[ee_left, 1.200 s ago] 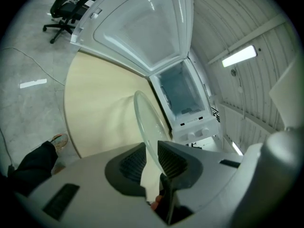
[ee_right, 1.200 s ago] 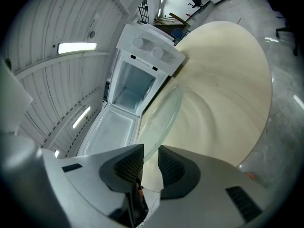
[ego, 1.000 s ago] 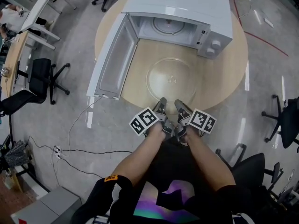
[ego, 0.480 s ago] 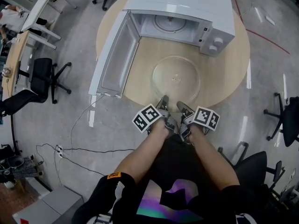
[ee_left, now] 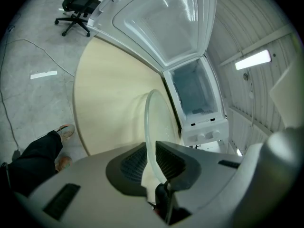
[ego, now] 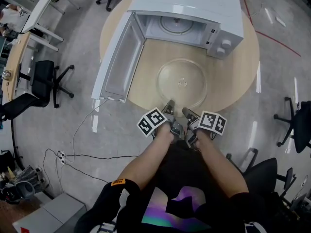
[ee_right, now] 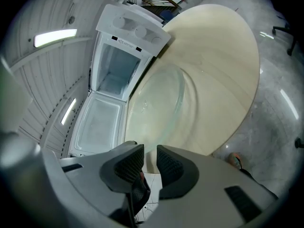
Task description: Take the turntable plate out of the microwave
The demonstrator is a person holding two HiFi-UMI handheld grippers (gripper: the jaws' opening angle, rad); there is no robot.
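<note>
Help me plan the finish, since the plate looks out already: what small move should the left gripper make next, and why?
Probably open the left gripper and draw it back. Its jaws are shut on the near rim of the turntable plate, which appears to lie flat on the table, clear of the open microwave. The right gripper has its jaws apart with nothing between them.

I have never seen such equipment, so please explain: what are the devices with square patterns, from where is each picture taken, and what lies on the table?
A person holds one hand gripper with two fingers in each hand. One camera sits on the head, looking down; one rides on each gripper. On the round table stand an open microwave and its glass turntable plate. The left gripper pinches the plate's rim; the right gripper is open and empty.
</note>
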